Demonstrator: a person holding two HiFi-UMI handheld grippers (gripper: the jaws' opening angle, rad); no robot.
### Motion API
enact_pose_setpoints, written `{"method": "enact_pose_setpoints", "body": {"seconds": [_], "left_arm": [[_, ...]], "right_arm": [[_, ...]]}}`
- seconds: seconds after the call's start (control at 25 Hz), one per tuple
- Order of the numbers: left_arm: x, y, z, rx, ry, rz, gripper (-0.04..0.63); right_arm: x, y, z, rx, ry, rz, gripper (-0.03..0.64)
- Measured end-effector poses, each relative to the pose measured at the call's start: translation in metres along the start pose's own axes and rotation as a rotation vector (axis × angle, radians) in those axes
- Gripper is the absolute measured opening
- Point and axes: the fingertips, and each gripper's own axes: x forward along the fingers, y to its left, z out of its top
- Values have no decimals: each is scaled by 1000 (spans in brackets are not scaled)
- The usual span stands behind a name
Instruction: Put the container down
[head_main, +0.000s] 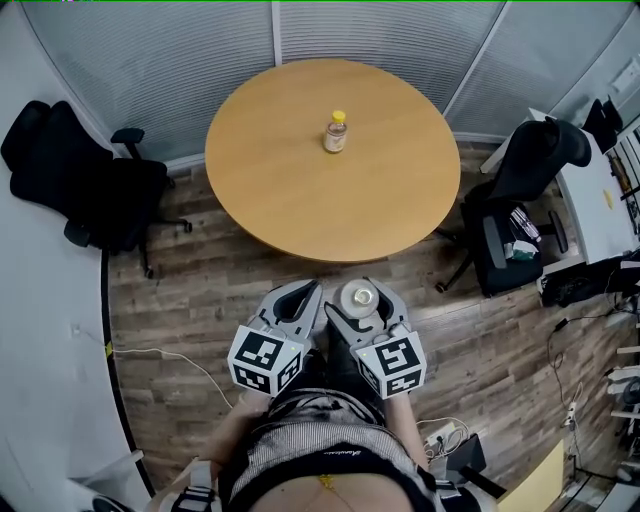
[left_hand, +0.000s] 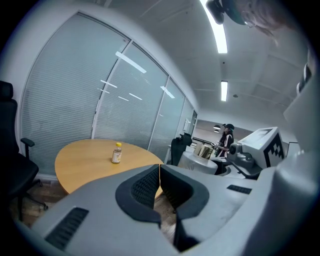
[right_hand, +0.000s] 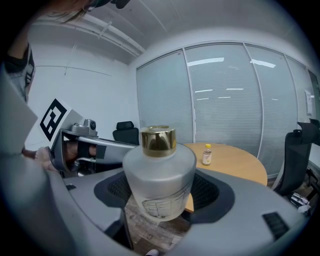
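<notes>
Your right gripper (head_main: 360, 301) and left gripper (left_hand: 159, 185) hang short of the round table (head_main: 300, 195), over the floor. The right clamps the frosted, gold-capped container (right_hand: 159, 172) upright; the left's jaws meet on nothing. Carry it over bare wood, clear of the yellow-capped bottle (head_main: 337, 132), seat its base flat, then release. Label print on both is unreadable.

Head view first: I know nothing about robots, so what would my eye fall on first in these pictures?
Most striking is the frosted container with a gold cap, clamped upright in the right gripper, close to the person's body. Beyond it stands a round wooden table with one small yellow-capped bottle near its middle. The left gripper is shut and empty beside the right.
</notes>
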Motion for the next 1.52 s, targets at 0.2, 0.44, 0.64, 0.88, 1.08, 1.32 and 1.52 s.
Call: {"method": "enact_pose_setpoints", "body": {"seconds": [0.2, 0.44, 0.64, 0.88, 1.08, 1.32, 1.52], "left_arm": [[27, 0, 12, 37, 0, 29, 20], [64, 8, 33, 17, -23, 61, 20], [92, 12, 45, 14, -25, 77, 20], [115, 18, 51, 7, -19, 108, 20], [134, 20, 58, 5, -20, 128, 20], [154, 20, 62, -2, -19, 170, 20], [167, 22, 62, -20, -24, 209, 20]], "right_arm": [[8, -26, 8, -11, -1, 22, 350], [23, -66, 28, -39, -8, 46, 350], [36, -92, 37, -51, -6, 73, 350], [50, -113, 45, -48, -12, 115, 350], [56, -133, 50, -67, -17, 140, 350], [63, -157, 54, -83, -15, 174, 350], [68, -169, 56, -107, -7, 212, 350]]}}
